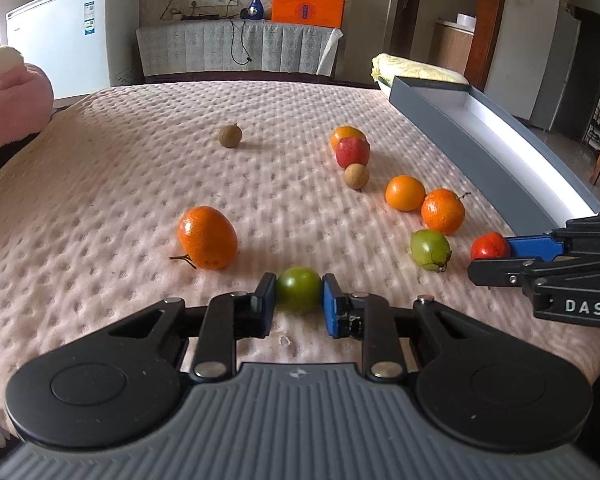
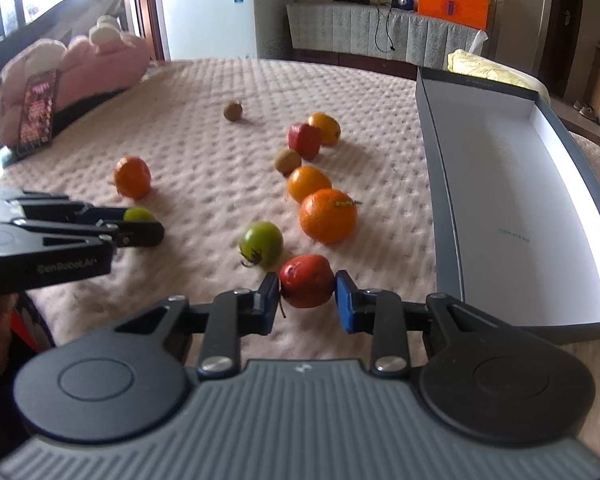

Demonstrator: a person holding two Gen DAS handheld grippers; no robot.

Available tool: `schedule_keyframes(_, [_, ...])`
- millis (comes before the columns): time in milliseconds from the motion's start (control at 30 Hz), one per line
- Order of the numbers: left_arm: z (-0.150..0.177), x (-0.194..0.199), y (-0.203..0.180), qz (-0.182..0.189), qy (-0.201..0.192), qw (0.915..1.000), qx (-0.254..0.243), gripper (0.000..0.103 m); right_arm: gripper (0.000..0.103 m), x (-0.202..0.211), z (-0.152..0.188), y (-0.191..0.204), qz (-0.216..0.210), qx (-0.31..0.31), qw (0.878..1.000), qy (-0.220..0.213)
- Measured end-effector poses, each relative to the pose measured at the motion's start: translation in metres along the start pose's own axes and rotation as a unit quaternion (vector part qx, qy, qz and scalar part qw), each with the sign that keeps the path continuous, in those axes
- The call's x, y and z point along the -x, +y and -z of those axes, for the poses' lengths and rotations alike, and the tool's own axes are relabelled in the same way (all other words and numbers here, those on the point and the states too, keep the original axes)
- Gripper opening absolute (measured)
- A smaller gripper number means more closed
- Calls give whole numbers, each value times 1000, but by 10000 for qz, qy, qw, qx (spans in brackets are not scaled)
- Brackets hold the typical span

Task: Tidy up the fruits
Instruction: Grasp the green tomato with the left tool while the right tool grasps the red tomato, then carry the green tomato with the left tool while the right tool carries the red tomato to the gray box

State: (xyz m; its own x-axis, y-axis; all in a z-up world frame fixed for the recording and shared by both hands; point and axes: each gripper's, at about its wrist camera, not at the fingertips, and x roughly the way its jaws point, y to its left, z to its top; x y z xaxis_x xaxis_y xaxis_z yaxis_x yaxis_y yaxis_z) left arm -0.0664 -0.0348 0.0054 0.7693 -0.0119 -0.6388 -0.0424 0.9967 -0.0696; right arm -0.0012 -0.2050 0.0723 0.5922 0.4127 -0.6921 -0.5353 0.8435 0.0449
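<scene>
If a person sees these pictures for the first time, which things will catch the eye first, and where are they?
First, the two grippers near the front of the pink bed cover: the left gripper is closed on a green fruit, and the right gripper is closed on a red fruit. Next, the bright oranges, such as the large orange, lie scattered on the cover. The long grey box lies open on the right, with no fruit in it.

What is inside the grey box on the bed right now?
The grey box shows only its bare white floor with some faint print; no fruit lies in it. The near wall hides a strip of the floor in the left wrist view, but the right wrist view shows it bare too.
</scene>
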Motion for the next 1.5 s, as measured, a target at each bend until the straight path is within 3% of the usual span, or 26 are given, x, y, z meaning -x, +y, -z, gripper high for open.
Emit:
schedule_keyframes(767, [-21,23,-31,52,-282,9996,8,29,33,47,-7,-6,-124,-225,9974,-673])
schedule_keyframes(1133, [-55,27,-71,514,-551,9966,-340,29,33,78,-21,-31,-184,-324,9942,-1011])
schedule_keyframes(1300, [-75,22,-86,787,-677,9937,-423,29,33,83,-33,-53,98,-235,9938,-1084])
schedule_keyframes(1500, [-88,2,-94,843,-599,9937,-439,29,33,64,-26,-93,492,-709,9922,-894])
